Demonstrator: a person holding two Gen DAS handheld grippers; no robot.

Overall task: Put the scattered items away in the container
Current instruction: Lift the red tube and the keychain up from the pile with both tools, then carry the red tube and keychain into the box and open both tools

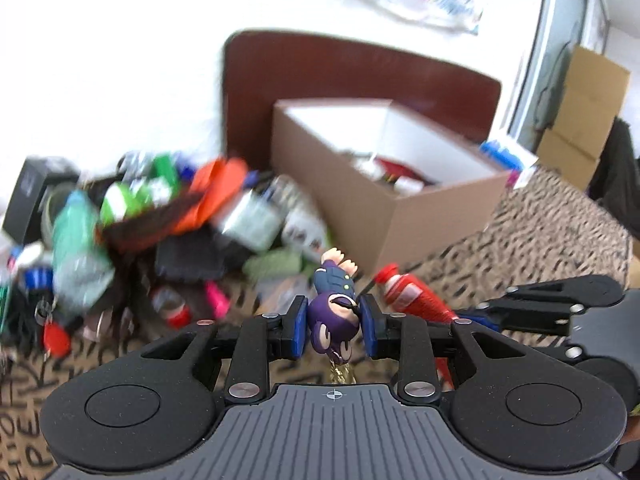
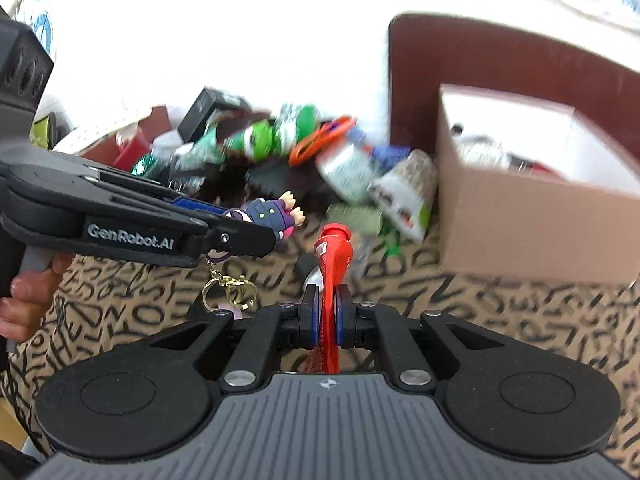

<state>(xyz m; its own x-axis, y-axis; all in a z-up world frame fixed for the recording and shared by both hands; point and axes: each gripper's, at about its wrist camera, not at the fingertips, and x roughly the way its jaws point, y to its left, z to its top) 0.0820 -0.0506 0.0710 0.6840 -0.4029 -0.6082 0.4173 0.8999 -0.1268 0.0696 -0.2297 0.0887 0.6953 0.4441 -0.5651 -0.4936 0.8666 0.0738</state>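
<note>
The left tool [image 1: 333,326] is clamped on a small purple rubber doll keychain [image 1: 334,312]. The blue pads [image 1: 295,330] squeeze the doll's round head from both sides. Its body and little feet poke out in front, and a gold chain and ring [image 2: 228,288] hang down under it. The doll is up in the air, above the bed cover with black scribbles [image 1: 540,224].

The right tool [image 2: 327,316] is shut tight on a thin red plastic pouch with a cap [image 2: 332,256]. The pads pinch it flat near its lower part, and its capped end sticks up in front.

The brown cardboard box [image 1: 404,220] is open and sits ahead and to the right. It already has some things inside. A big messy pile of bottles, packets and toys [image 1: 160,216] lies to the left of the box.

The doll looks light and a bit squishy. It should not break if it drops. The round head could slip out, so a grip on the flat body might be safer. The loose chain may swing and catch on the box edge.

The red pouch looks light and soft, and maybe slippery. A hard squeeze could push stuff out, so holding it near the stiff cap seems best.
</note>
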